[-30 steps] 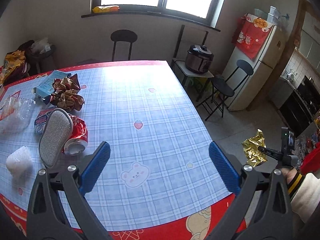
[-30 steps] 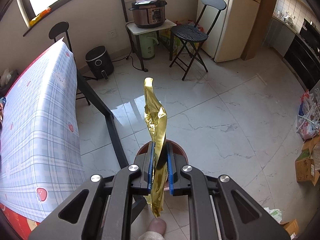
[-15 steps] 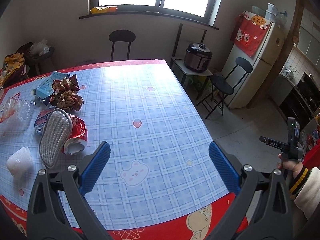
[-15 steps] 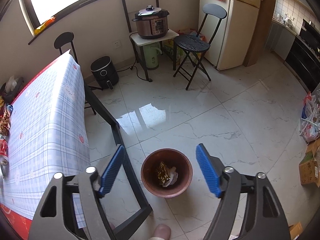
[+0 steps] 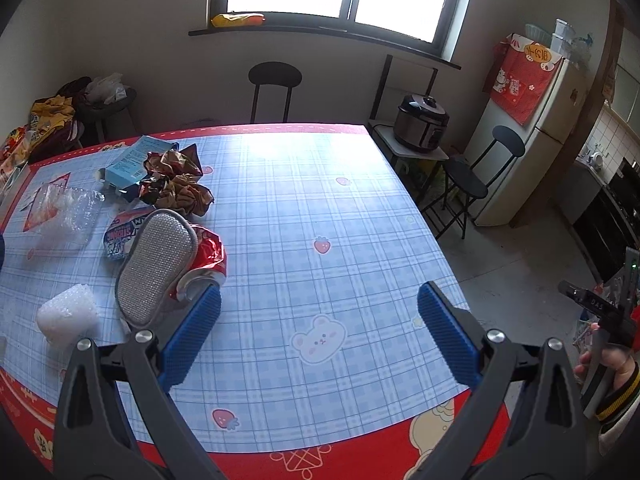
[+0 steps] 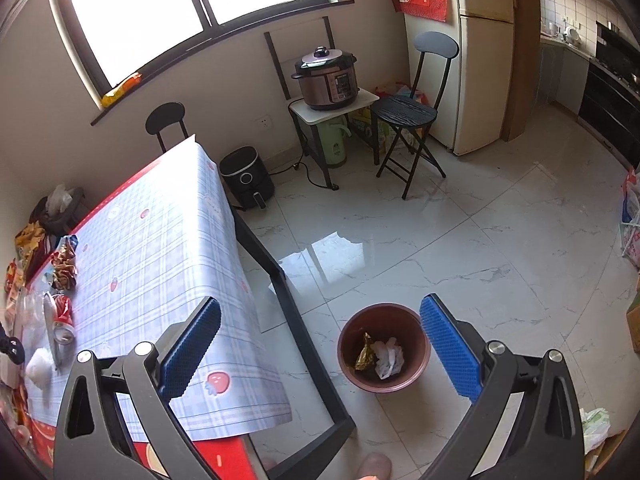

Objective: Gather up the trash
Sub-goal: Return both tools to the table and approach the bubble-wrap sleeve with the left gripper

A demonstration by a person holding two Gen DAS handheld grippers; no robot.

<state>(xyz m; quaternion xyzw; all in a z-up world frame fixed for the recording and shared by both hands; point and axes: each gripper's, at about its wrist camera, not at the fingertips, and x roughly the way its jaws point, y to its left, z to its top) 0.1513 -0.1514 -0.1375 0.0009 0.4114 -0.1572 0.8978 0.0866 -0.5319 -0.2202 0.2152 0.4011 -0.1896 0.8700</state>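
Observation:
My left gripper [image 5: 318, 336] is open and empty above the near edge of the plaid table [image 5: 320, 208]. Trash lies at the table's left: a crushed red can [image 5: 204, 268], a grey scrubber pad [image 5: 154, 260], crumpled brown wrappers [image 5: 176, 184], a blue carton [image 5: 134, 160], clear plastic [image 5: 64, 208] and a bubble-wrap wad [image 5: 66, 318]. My right gripper [image 6: 320, 352] is open and empty over the floor, above a brown bin [image 6: 384, 346] that holds a gold wrapper [image 6: 363, 351] and white plastic [image 6: 387, 356]. The right gripper also shows at the right edge of the left wrist view [image 5: 592, 308].
The table's black leg [image 6: 300, 320] stands just left of the bin. A folding chair [image 6: 408, 116], a pressure cooker [image 6: 326, 78] on a small stand, an air fryer [image 6: 246, 176] and a fridge [image 6: 480, 52] line the far wall. Bags lie on the floor at the right.
My right gripper opened and the gold wrapper fell into the bin. The right gripper has since swung left toward the table. The left gripper has barely moved.

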